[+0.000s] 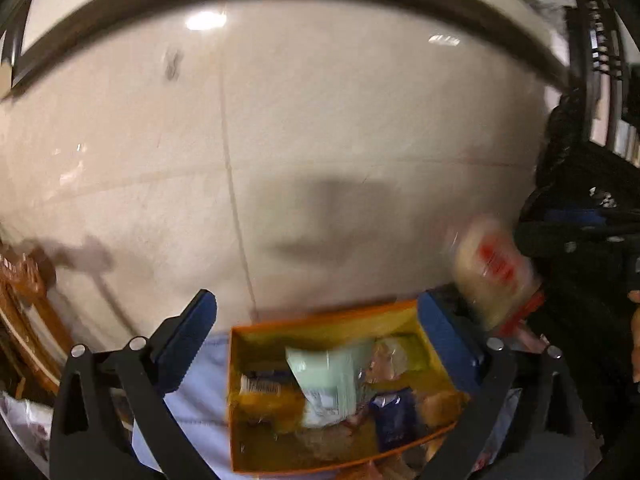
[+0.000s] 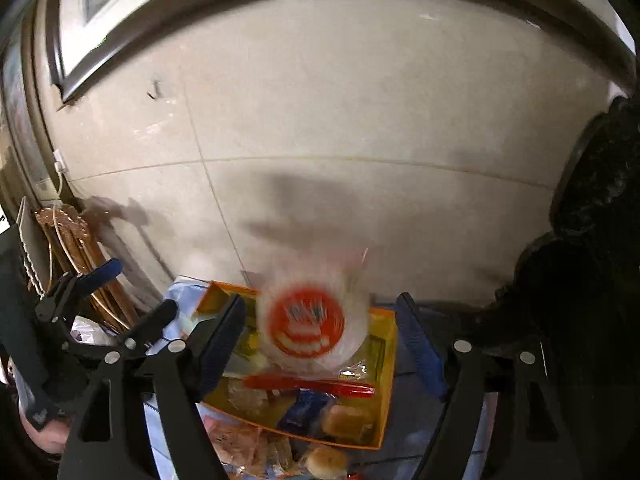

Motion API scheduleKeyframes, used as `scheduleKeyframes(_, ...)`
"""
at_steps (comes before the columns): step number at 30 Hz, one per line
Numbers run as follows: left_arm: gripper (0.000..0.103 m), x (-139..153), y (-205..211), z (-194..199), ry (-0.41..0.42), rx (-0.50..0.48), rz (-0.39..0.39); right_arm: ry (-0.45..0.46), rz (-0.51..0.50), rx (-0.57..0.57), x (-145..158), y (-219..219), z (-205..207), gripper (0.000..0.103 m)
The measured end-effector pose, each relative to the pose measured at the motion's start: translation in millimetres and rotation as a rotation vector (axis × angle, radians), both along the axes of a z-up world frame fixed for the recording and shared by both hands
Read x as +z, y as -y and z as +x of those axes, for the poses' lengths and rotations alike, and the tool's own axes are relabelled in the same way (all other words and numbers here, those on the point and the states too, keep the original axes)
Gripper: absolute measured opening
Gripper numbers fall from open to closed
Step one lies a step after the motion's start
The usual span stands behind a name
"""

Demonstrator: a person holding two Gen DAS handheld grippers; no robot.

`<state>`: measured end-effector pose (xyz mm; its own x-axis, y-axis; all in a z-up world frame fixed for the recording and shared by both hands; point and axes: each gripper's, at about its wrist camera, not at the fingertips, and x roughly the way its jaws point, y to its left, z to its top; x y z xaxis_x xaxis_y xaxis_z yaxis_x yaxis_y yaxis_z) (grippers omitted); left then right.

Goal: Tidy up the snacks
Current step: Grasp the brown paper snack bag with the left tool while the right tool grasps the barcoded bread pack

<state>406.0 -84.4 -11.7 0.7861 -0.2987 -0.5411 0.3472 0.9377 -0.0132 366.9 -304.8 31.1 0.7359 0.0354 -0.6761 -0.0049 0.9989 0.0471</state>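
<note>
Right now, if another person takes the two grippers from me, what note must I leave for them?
Left gripper: open, holding nothing.
Right gripper: jaws wide. A blurred clear packet with a red round label is between them, above the orange box; no pad seems to press it, so treat it as loose.
The orange box stands on a light blue cloth and already holds a pale green pack, a blue packet and buns.
Left to do: several packets and a bun lie on the cloth outside the box, in front of it.
</note>
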Motion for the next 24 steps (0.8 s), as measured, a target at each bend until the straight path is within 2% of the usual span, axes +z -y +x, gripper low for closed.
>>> scheduleKeyframes(3, 0.099, -23, -18, -9, -0.037, 0.024, -0.003, -0.024, 0.019, -0.016, -18, 8, -15, 0.077)
scheduleKeyframes(7, 0.099, -61, -36, -45, -0.089, 0.019, 0.007, -0.069, 0.07, -0.028, -55, 9, -52, 0.077)
scheduleKeyframes(12, 0.099, -128, -48, -116, -0.189, -0.072, 0.048, -0.202, 0.115, 0.027, -137, -17, -124, 0.078)
scheduleKeyframes(15, 0.099, -172, -47, -152, -0.268, -0.133, 0.079, -0.298, 0.145, 0.103, -188, -43, -169, 0.077)
scheduleKeyframes(18, 0.099, -207, -43, -172, -0.314, -0.152, 0.123, -0.392, 0.115, 0.19, -232, -72, -204, 0.077)
scheduleKeyframes(20, 0.099, -224, -41, -176, -0.328, -0.143, 0.153, -0.442, 0.088, 0.253, -253, -91, -221, 0.077)
scheduleKeyframes(24, 0.099, -243, -31, -184, -0.321, -0.141, 0.156, -0.467, 0.042, 0.353, -273, -117, -234, 0.077)
